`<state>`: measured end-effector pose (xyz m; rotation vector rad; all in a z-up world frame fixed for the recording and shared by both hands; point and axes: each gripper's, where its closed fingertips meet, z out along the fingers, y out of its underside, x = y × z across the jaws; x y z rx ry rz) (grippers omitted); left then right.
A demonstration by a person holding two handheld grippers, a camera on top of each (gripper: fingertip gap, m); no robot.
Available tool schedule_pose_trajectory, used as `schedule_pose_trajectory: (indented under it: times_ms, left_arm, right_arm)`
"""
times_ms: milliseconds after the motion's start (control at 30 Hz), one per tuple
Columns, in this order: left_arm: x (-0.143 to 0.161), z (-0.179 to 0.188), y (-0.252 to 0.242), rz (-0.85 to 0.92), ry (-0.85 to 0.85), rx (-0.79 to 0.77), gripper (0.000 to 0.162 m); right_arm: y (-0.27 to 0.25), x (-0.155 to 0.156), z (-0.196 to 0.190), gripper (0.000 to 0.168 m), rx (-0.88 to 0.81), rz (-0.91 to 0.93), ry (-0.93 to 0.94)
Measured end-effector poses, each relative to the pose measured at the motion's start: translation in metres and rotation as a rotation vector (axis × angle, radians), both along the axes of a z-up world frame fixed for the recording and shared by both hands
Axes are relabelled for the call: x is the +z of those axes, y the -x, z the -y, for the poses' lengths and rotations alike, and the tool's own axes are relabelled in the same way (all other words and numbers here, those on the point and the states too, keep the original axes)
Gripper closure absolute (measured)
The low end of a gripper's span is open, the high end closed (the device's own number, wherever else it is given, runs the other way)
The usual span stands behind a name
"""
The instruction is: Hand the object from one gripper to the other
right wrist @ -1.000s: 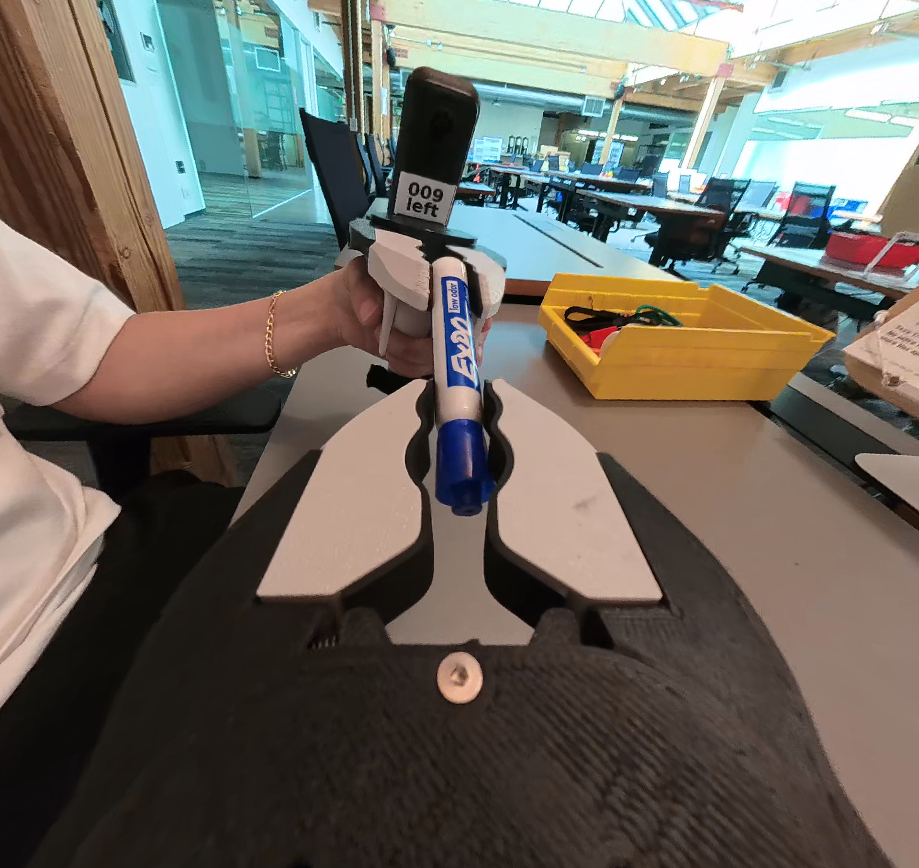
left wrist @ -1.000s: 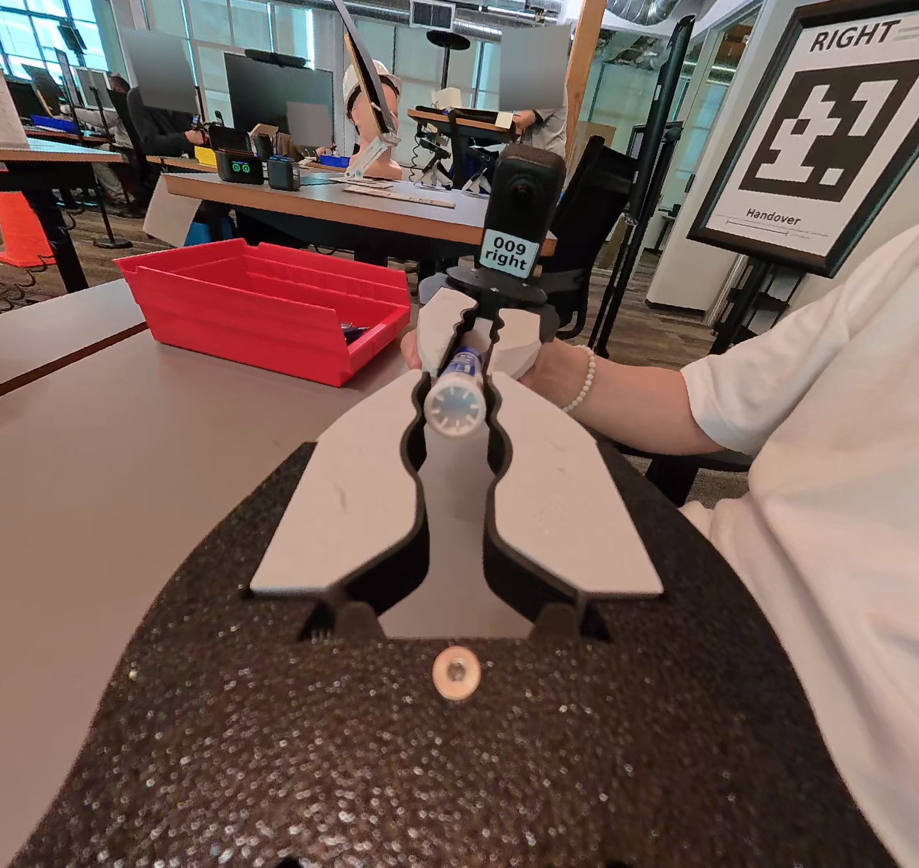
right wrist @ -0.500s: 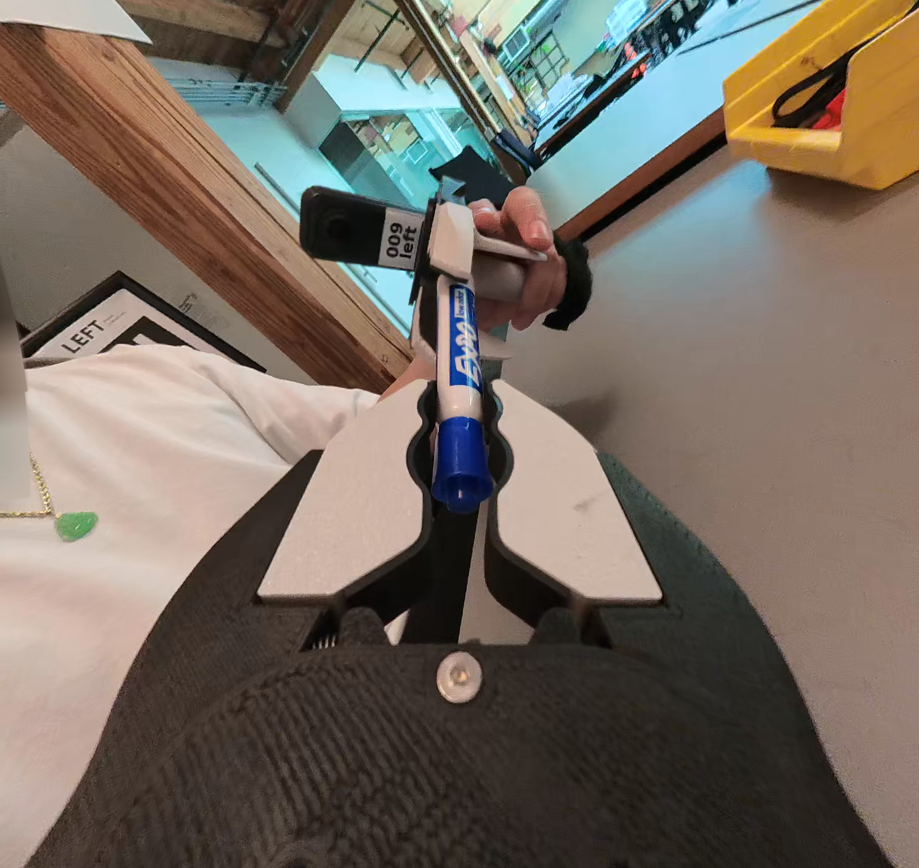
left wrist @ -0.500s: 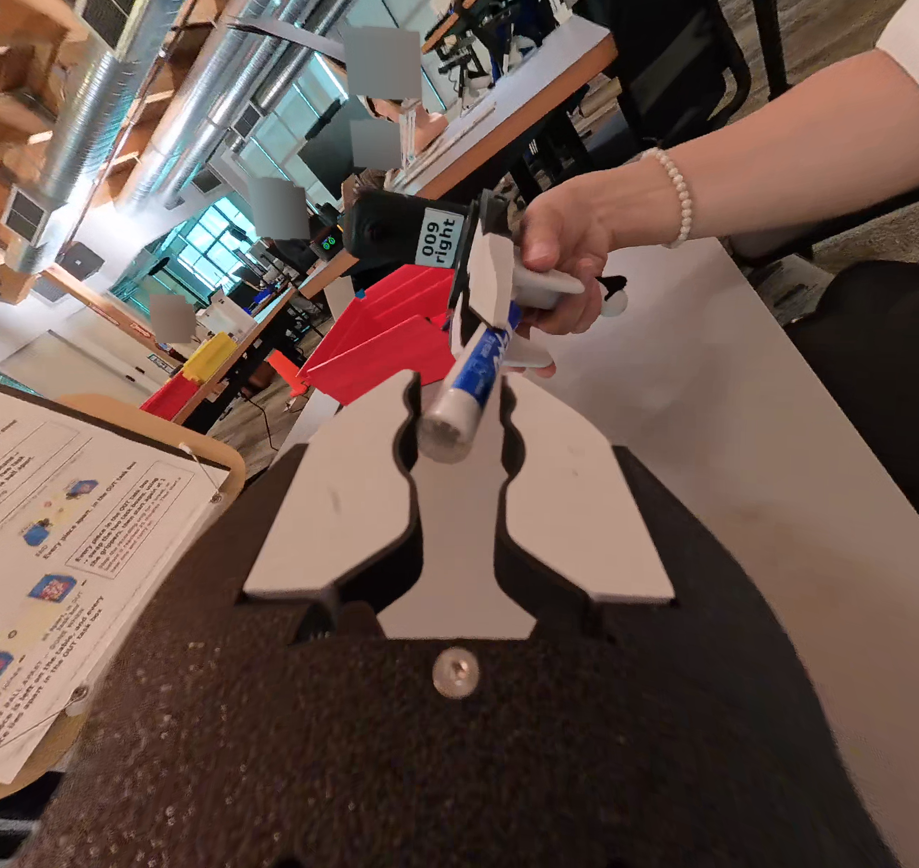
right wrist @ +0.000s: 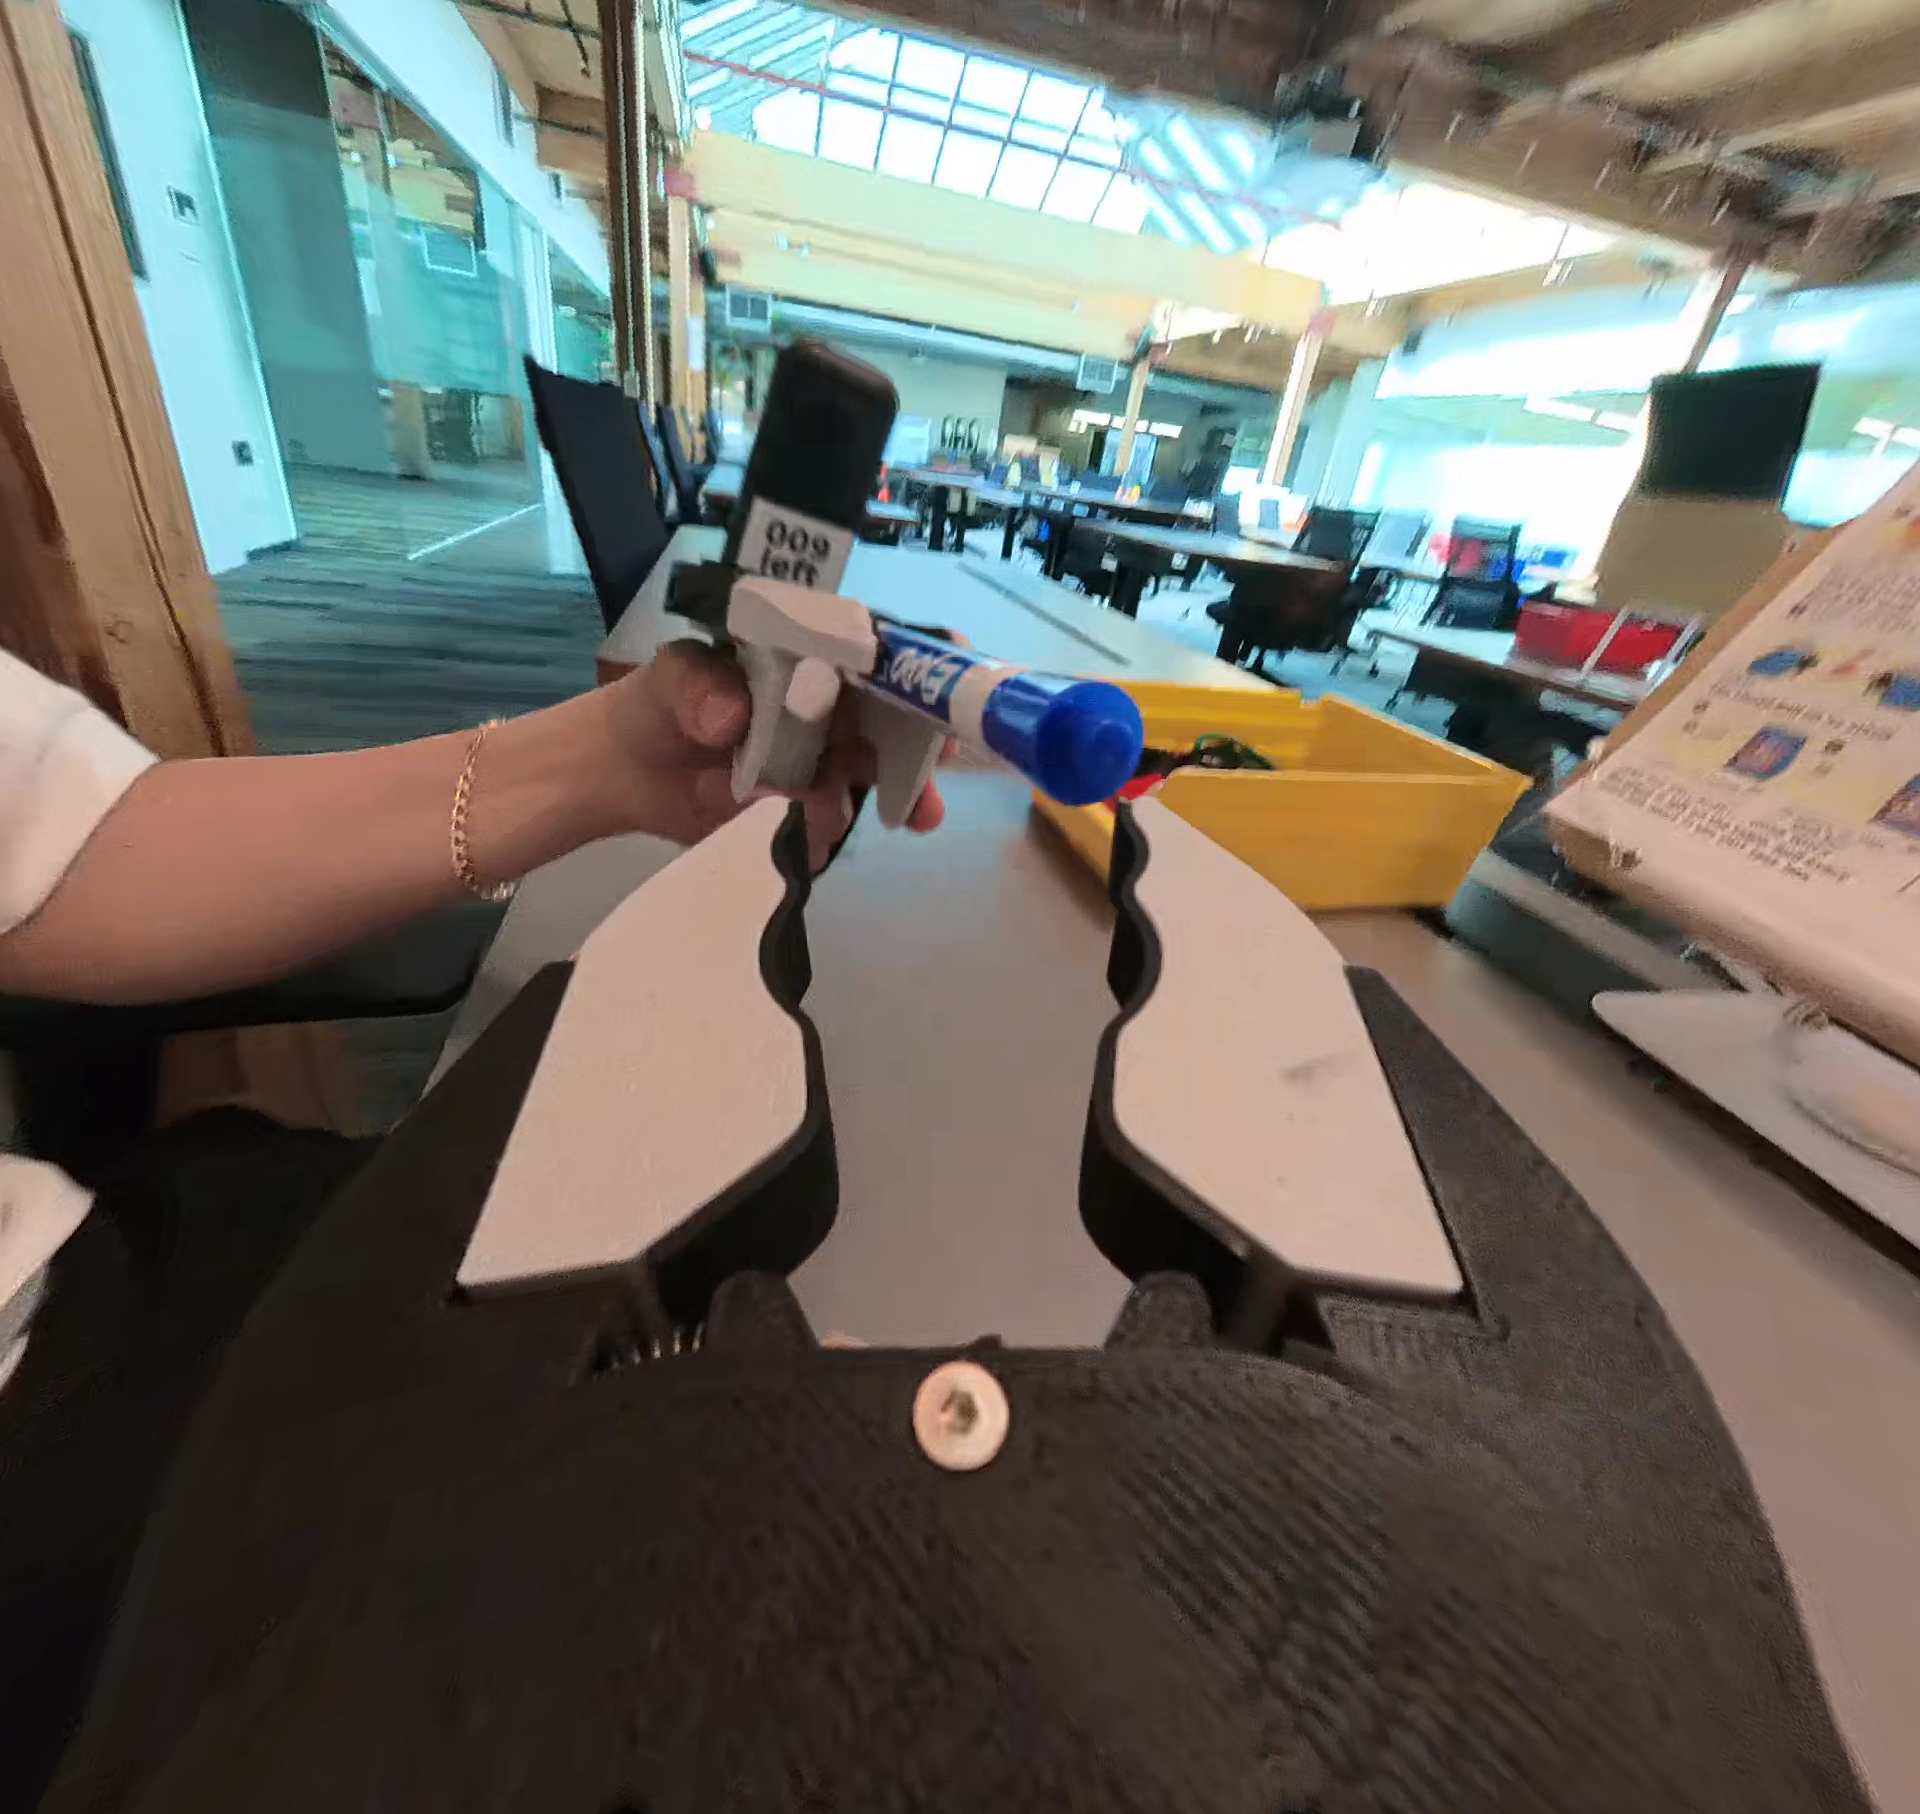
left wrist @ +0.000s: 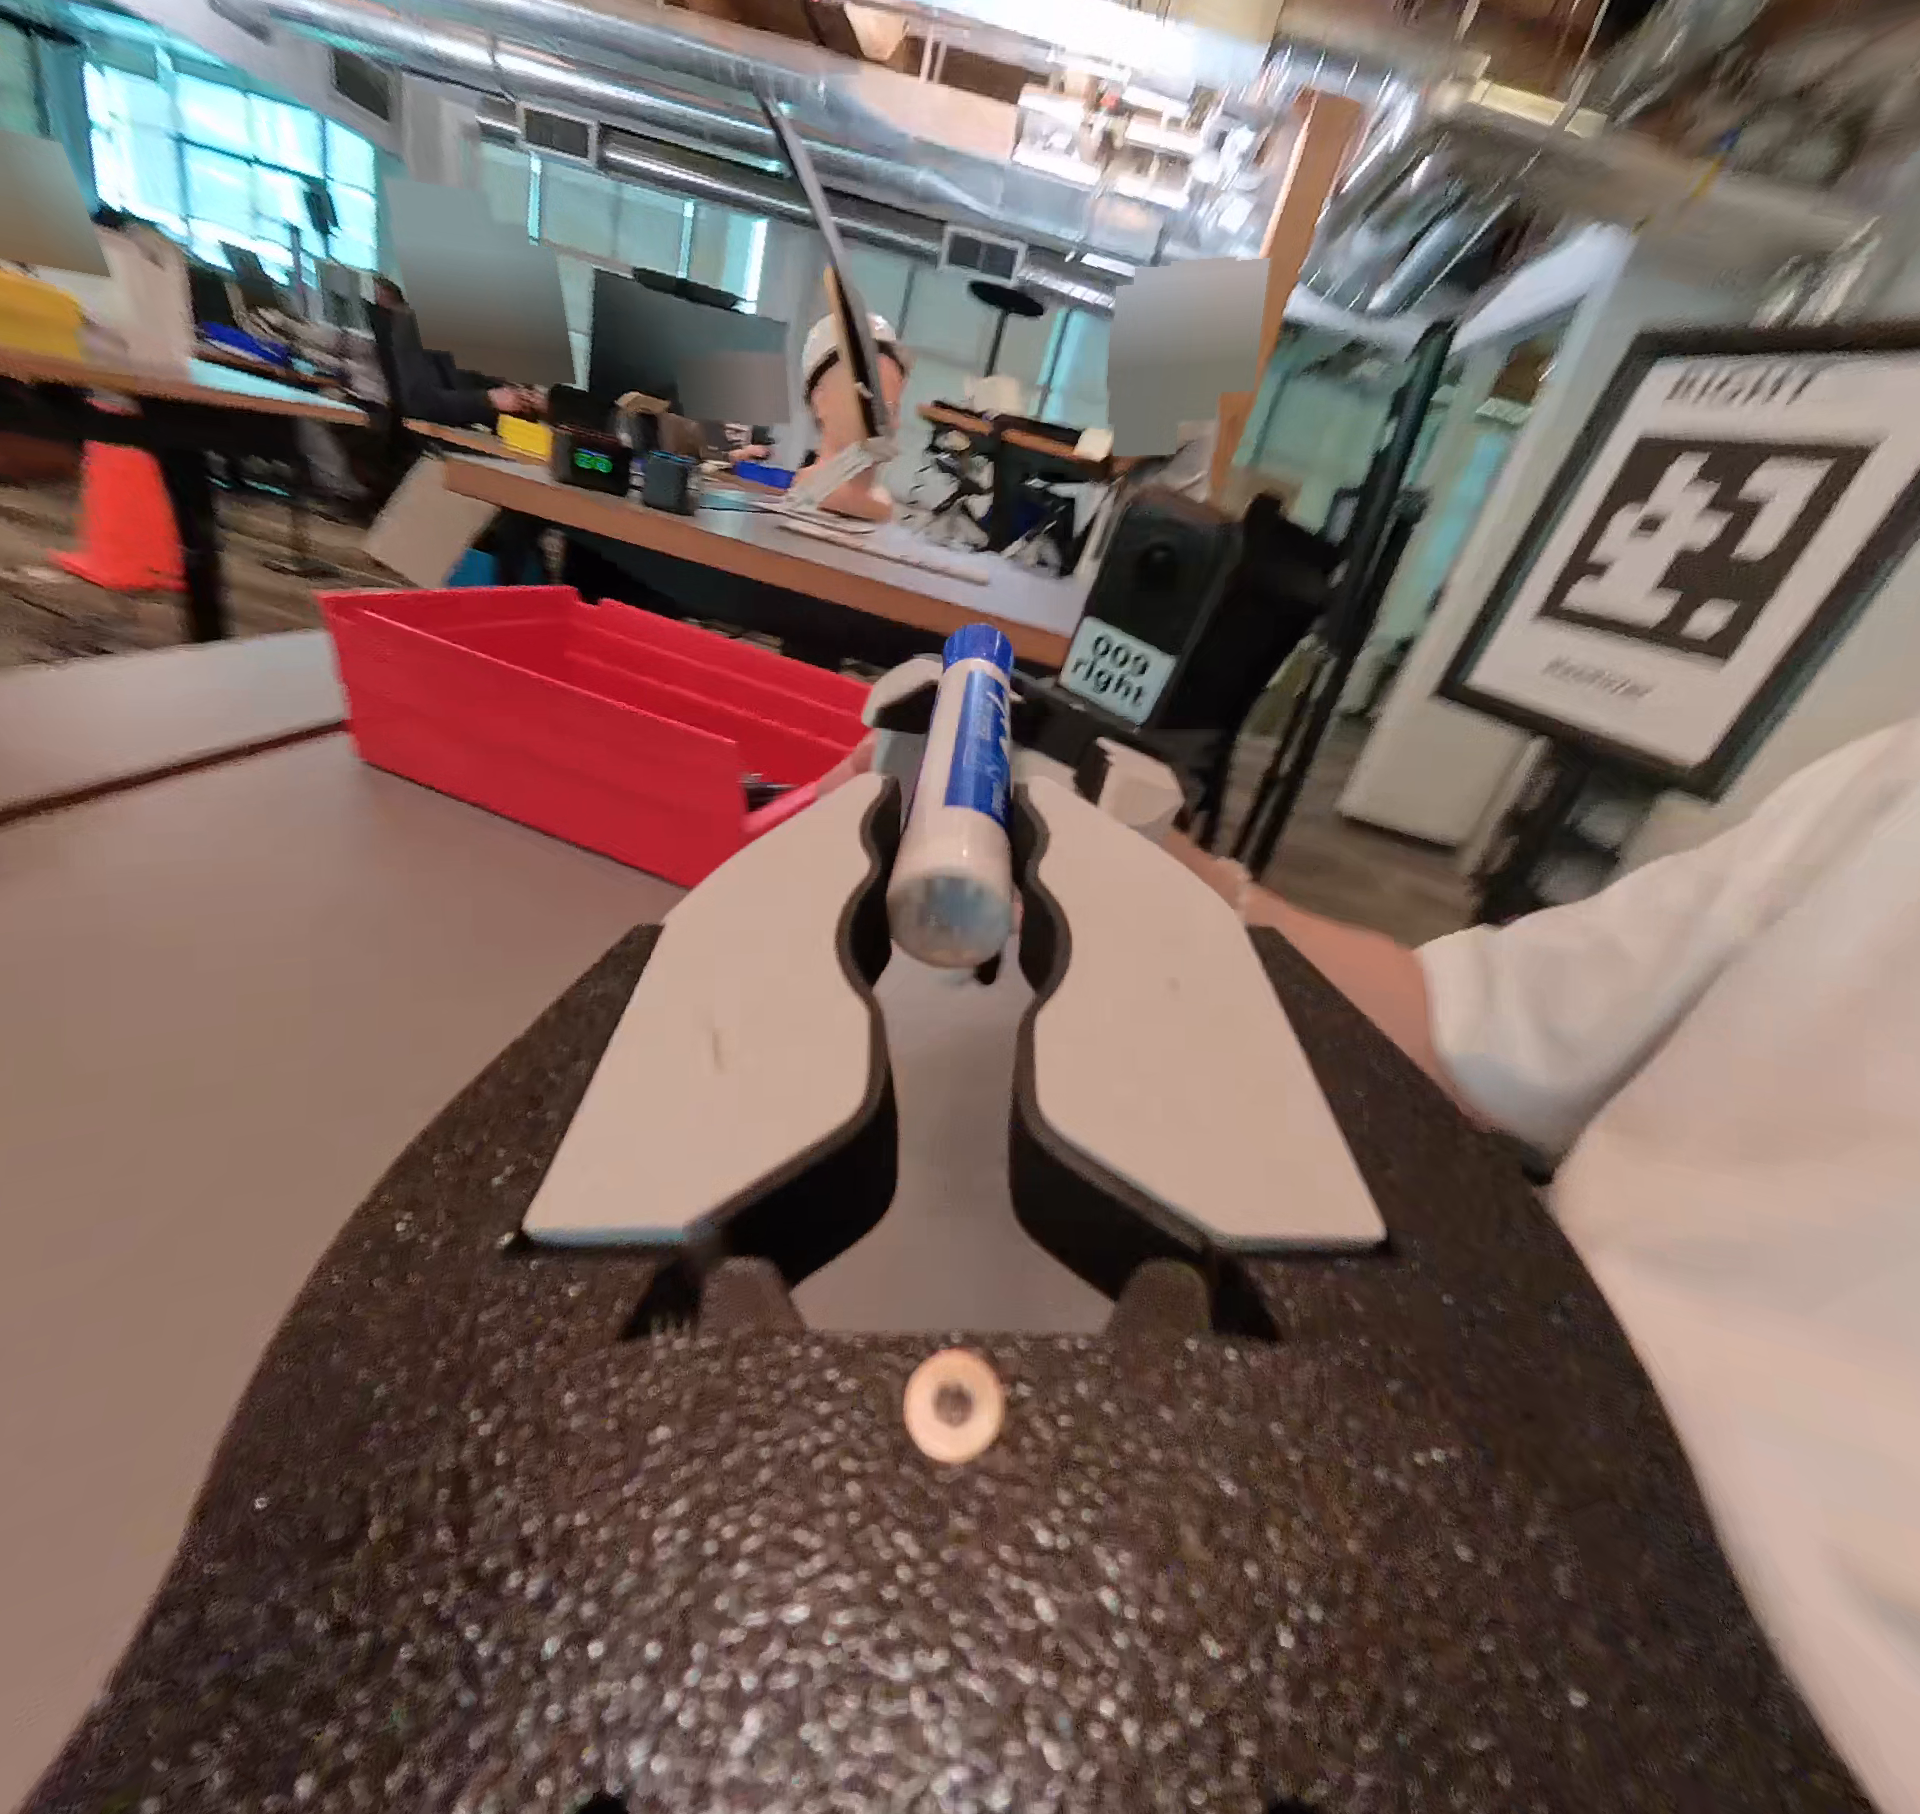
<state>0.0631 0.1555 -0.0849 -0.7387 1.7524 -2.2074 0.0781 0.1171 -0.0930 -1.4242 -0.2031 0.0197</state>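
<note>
Marker (left wrist: pixel 961 798) clamped in left hand-held gripper (left wrist: pixel 951 829) — clear of right hand-held gripper (right wrist: pixel 961 834).

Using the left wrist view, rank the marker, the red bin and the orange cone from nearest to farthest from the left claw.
1. Marker: held in the left claw.
2. Red bin: on the table, ahead and left.
3. Orange cone: on the floor, far left.
</note>
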Motion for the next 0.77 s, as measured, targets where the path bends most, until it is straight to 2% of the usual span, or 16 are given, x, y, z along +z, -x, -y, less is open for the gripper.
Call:
schedule_pose_trajectory:
  times_ms: [133,233,400,467,533,567,667,767]
  left_arm:
    - [-0.001,0.012,0.000,-0.128,0.149,-0.114,0.143]
    - [-0.004,0.023,0.000,-0.177,0.224,-0.178,0.142]
    - [-0.007,0.025,-0.005,-0.190,0.291,-0.195,0.141]
    - [-0.014,0.021,-0.013,-0.176,0.220,-0.108,0.133]
    - [-0.026,0.013,-0.024,-0.120,0.030,0.059,0.112]
    - [-0.028,0.008,-0.027,-0.073,-0.072,0.147,0.109]
    - [-0.009,0.006,-0.026,0.071,-0.261,0.344,0.111]
    - [0.005,0.025,-0.017,0.098,-0.346,0.417,0.117]
  right_arm:
    - [-0.001,0.011,-0.004,0.118,0.001,-0.089,-0.102]
    - [0.003,0.020,-0.001,0.138,0.021,-0.111,-0.191]
    - [0.004,0.017,-0.002,0.147,0.050,-0.137,-0.123]
    - [0.002,0.014,-0.004,0.150,0.033,-0.151,-0.073]
    - [-0.009,0.009,-0.007,0.150,-0.082,-0.094,-0.016]
    - [-0.015,0.005,-0.008,0.150,-0.147,-0.054,0.022]
    - [-0.034,-0.007,-0.010,0.150,-0.352,0.074,0.135]
    - [-0.045,-0.022,-0.013,0.149,-0.520,0.289,0.250]
